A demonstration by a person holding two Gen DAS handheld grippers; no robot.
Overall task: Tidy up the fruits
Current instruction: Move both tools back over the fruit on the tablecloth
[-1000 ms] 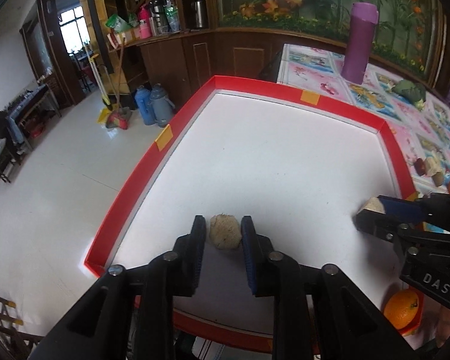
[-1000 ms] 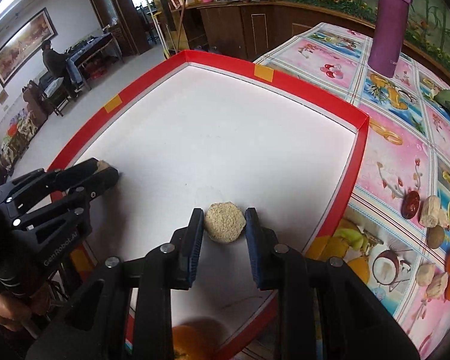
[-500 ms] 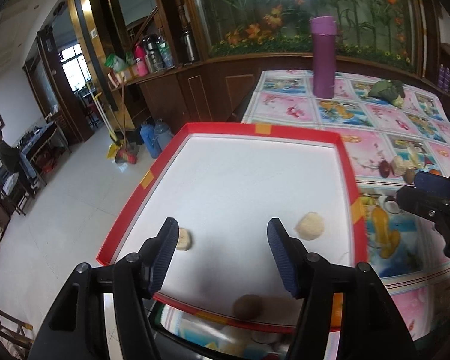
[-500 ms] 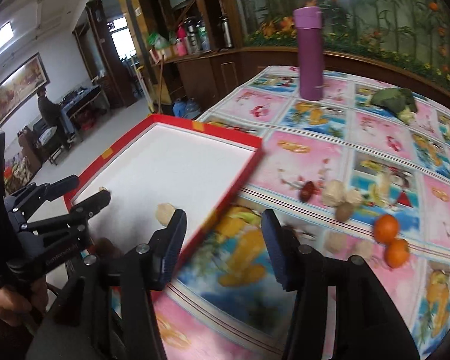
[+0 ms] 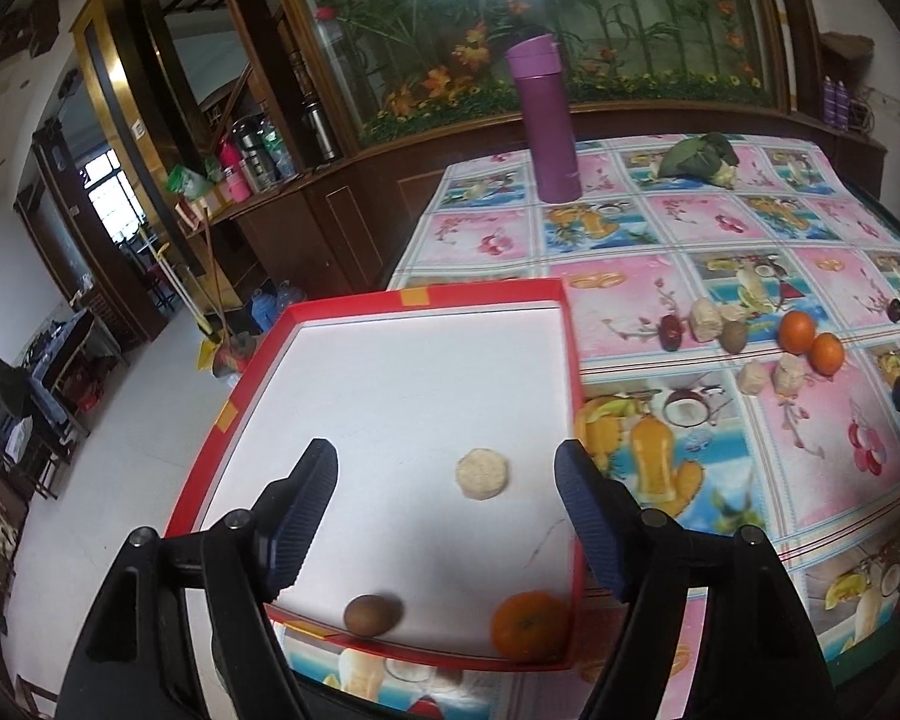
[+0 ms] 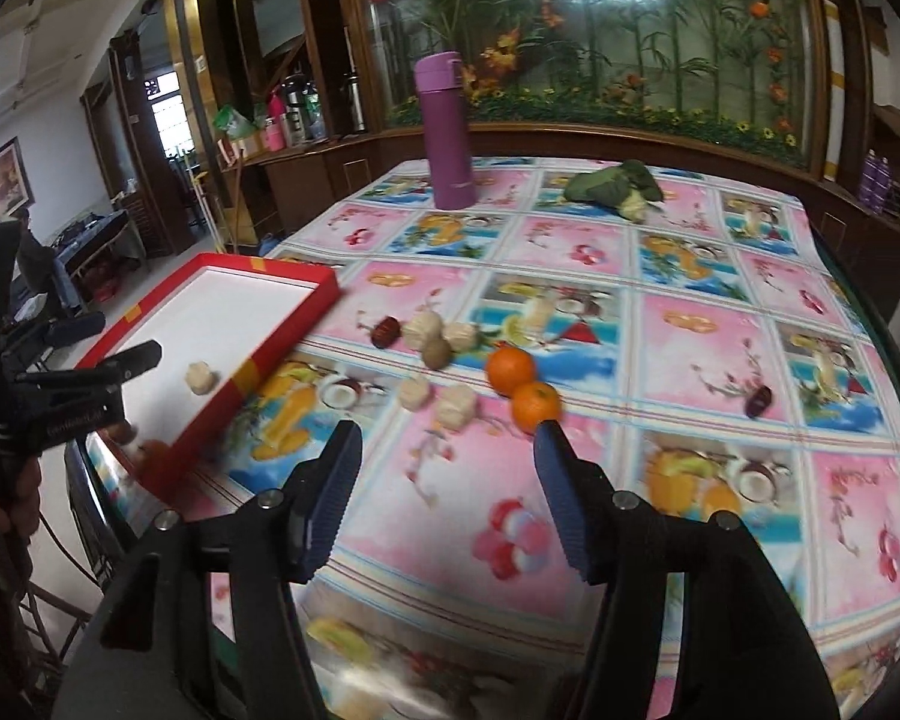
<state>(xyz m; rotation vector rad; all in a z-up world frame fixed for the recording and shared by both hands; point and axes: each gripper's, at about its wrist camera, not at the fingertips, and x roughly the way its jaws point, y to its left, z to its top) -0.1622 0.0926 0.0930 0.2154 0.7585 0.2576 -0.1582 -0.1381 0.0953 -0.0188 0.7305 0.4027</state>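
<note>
Sitting in my red-rimmed tray (image 5: 572,360) are a pale rough fruit (image 5: 481,474), a brown kiwi (image 5: 373,614) and an orange (image 5: 531,625), the last two along its near edge. My left gripper (image 5: 447,495) hangs above the tray, jaws spread wide, gripping nothing. My right gripper (image 6: 447,456) is just as wide open and empty over the patterned tablecloth (image 6: 678,324), near two oranges (image 6: 522,385) and scattered pale fruits (image 6: 438,399). From the right view, the tray's near corner is blurred, partly behind the left gripper.
</note>
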